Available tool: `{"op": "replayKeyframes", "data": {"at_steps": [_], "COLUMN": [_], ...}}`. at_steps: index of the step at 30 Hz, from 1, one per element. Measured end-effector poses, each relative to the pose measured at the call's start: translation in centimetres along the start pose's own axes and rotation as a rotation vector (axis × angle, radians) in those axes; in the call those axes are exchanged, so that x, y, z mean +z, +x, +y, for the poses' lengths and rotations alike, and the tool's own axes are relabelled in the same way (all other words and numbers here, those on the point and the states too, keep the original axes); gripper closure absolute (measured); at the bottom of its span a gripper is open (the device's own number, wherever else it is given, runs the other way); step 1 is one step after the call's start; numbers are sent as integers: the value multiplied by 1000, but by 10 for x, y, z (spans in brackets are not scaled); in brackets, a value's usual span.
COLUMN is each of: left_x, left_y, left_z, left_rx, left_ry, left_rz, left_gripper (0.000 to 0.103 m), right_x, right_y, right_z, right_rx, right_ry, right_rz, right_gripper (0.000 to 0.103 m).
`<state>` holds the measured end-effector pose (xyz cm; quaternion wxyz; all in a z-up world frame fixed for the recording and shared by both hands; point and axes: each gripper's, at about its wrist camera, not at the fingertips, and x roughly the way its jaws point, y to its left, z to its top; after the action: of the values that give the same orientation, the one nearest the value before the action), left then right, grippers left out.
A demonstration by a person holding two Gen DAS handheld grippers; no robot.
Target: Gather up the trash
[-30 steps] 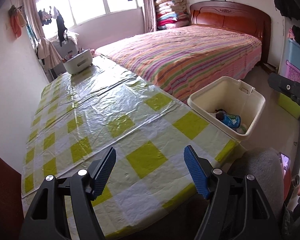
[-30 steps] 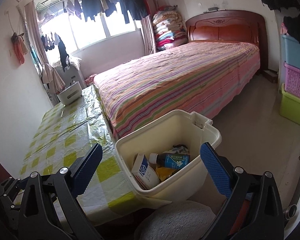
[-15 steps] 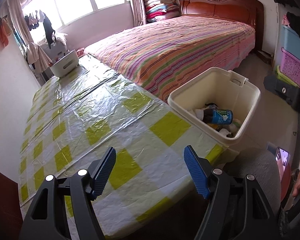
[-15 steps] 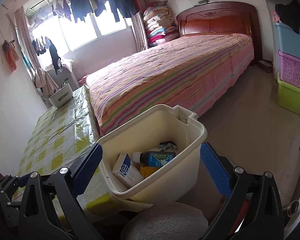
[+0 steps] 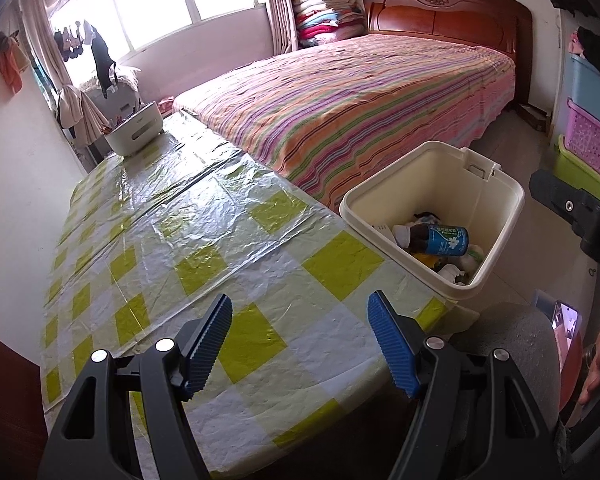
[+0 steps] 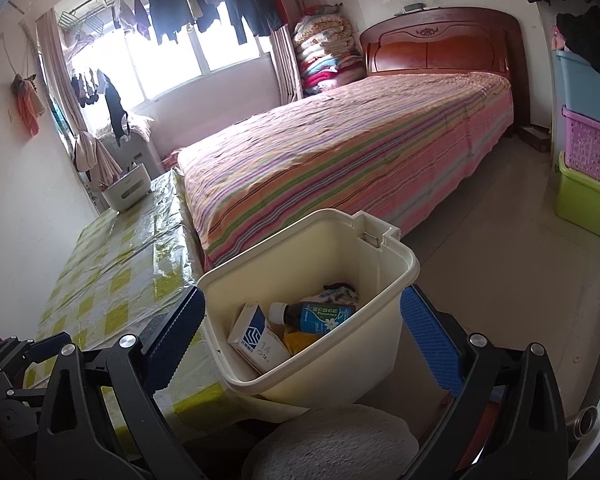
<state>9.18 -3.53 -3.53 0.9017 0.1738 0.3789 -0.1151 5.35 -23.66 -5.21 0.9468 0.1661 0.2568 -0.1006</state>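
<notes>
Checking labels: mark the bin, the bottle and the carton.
bin [image 6: 396, 246], right wrist view, far rim
bottle [image 6: 320, 314], right wrist view, blue label
carton [image 6: 256, 338], right wrist view, printed front face

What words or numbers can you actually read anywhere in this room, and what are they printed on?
"14": on the white and blue carton lying in the cream bin; the small characters beside it are too small to read.
Blue label of the brown bottle in the same bin: white characters above a flower picture, too blurred to read in either view.
Phone screen at the right edge: nothing legible.
No other text is visible.
</notes>
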Motion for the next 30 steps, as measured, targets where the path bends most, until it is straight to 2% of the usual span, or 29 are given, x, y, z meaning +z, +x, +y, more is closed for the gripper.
{"op": "replayKeyframes", "data": {"at_steps": [30], "left_x": [-4], "left_y": [-2], "left_z": [0], "left_rx": [-3], "left_ry": [8], "left_rz": [8], "left_gripper": [34], "right_x": [-2], "right_y": [-1], "right_z": [7], "right_rx": [21], "right_ry": [-15], "right_rz": [8], "right_gripper": [6]}}
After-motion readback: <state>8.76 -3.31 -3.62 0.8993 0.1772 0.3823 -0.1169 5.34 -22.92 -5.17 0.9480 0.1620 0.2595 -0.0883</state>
